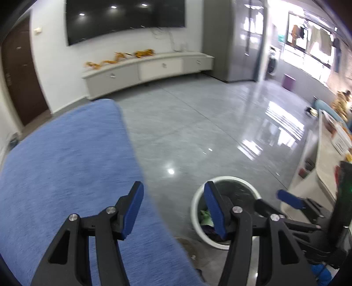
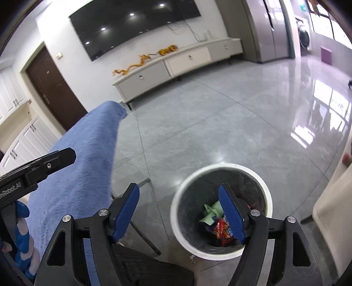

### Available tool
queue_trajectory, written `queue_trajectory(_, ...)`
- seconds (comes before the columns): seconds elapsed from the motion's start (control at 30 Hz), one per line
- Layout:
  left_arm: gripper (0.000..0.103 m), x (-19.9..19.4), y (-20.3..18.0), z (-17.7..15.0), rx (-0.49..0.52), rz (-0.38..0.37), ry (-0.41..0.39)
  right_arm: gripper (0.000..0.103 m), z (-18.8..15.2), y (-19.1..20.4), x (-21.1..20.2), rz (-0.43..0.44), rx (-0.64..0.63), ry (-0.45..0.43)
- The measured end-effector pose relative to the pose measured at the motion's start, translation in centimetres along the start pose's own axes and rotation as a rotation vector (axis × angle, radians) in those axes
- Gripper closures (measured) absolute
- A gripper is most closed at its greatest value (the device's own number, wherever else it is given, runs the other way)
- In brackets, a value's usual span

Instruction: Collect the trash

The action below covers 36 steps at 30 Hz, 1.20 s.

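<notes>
A round white-rimmed trash bin (image 2: 222,169) stands on the grey tiled floor; it also shows in the left wrist view (image 1: 195,211). Inside lie a green paper scrap (image 2: 211,214) and a red snack wrapper (image 2: 222,231). My right gripper (image 2: 179,212) is open and empty, its right finger over the bin's mouth. My left gripper (image 1: 173,209) is open and empty, between the blue cloth and the bin. The right gripper's blue fingertip (image 1: 289,199) shows in the left wrist view beyond the bin.
A blue cloth-covered table (image 1: 66,165) fills the left; it also shows in the right wrist view (image 2: 83,158). A white cabinet (image 2: 330,198) stands right of the bin. A TV stand (image 1: 149,68) and TV (image 1: 125,17) line the far wall. Thin metal legs (image 2: 143,231) cross the floor.
</notes>
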<state>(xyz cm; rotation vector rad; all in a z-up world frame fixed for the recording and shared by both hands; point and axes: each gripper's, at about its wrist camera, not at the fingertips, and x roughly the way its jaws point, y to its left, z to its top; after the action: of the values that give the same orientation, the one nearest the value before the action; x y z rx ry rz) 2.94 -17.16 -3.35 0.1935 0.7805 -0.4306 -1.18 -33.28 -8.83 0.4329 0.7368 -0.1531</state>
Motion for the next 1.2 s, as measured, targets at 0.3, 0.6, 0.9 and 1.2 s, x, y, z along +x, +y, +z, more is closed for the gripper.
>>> queue_trajectory(0.3,0.047,-3.6,5.3,-2.5,-0.117,0.129,-0.065,0.014,0.1,5.8,-2.3,-0.019,-0.122,-0.064)
queue_trajectory(0.6,0.047,-5.2,10.1,-4.8,-0.222,0.226,-0.098,0.007,-1.0,10.8,-3.0,-0.03,-0.224,-0.101)
queue_trajectory(0.9,0.047,-6.0,12.5,-5.7,-0.263,0.265,-0.103,0.0,-2.0,13.0,-3.1,-0.065,-0.261,-0.112)
queue_trajectory(1.2,0.032,-6.4,13.9,-6.3,-0.296,0.31,-0.122,0.0,-2.3,13.3,-2.5,-0.128,-0.262,-0.124)
